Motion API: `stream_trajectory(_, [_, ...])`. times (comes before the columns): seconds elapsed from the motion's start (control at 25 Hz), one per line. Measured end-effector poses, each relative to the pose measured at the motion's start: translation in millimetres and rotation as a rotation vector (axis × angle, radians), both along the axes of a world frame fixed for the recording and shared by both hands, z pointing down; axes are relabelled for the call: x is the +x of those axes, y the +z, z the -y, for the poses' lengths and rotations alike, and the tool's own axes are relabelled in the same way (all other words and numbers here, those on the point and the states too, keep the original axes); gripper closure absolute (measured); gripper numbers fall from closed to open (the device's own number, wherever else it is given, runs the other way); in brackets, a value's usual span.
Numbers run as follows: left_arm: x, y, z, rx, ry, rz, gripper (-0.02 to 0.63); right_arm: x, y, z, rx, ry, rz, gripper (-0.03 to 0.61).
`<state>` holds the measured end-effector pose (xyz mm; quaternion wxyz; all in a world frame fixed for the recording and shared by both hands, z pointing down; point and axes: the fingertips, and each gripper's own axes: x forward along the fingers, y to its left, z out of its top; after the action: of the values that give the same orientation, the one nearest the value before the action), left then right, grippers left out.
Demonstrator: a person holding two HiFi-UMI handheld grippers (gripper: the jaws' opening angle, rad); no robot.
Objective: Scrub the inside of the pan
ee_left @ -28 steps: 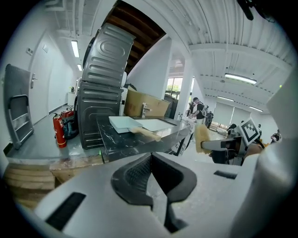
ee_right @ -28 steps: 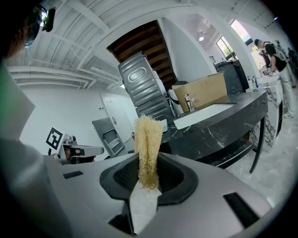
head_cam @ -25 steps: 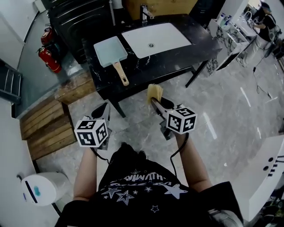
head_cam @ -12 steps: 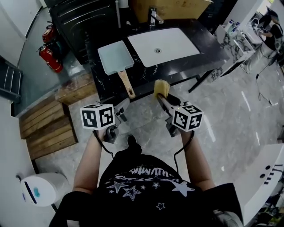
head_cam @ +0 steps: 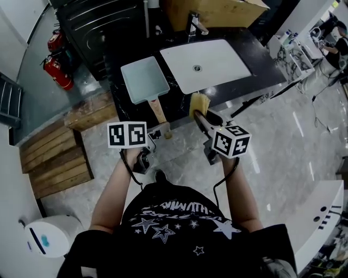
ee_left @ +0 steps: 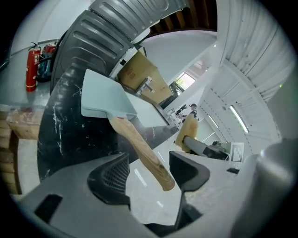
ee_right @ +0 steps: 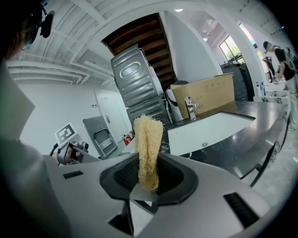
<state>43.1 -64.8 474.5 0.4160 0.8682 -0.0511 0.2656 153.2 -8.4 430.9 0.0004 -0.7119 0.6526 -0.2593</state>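
Head view, left to right. Fire extinguishers (head_cam: 54, 65), two and red, stand at the far left beside a dark cabinet. Wooden platform (head_cam: 54, 146) lies on the floor below them.

Pan (head_cam: 144, 80): rectangular, pale blue-green, flat on the black marble counter (head_cam: 122, 106), just left of the white sink (head_cam: 209, 62). Inside faces up. Its wooden handle (head_cam: 159, 113) runs off the counter's near edge toward the person.

Left gripper (head_cam: 155, 132): held at the handle's free end, marker cube facing up. In the left gripper view the left gripper (ee_left: 151, 158) has its jaws spread apart, and the end of the handle (ee_left: 144, 148) sits in the gap between them. Neither pad is pressed on the wood; nothing is grasped.

Faucet (head_cam: 194, 24) stands at the sink's far edge, with a cardboard box (head_cam: 217, 11) behind it.

Right gripper (head_cam: 198, 115): held in front of the counter edge, below the sink and right of the pan handle. Jaws clamped on a yellow loofah sponge (head_cam: 199, 101). The right gripper view shows the right gripper (ee_right: 148, 179) pinching the sponge (ee_right: 148, 148) upright, most of it sticking out past the jaw tips. Sponge is well apart from the pan.
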Motion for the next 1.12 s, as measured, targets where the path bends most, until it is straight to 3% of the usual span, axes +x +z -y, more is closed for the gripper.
stream_trajectory(0.4, [12,13,-3,-0.056,0.068,0.012,0.365,5,-1,43,-0.009,-0.060,-0.005,0.486])
stream_trajectory(0.72, [19,13,1,-0.054,0.025,0.031,0.403,6,1,87,-0.013,-0.254,-0.019,0.486])
stream_trajectory(0.88, [18,14,2,-0.082,-0.055,0.050,0.423,4,1,115,-0.030,-0.393,-0.032,0.486])
stream_trajectory(1.12, [18,14,4,-0.106,-0.151,0.073,0.444,2,-7,166,-0.065,-0.578,-0.172,0.486])
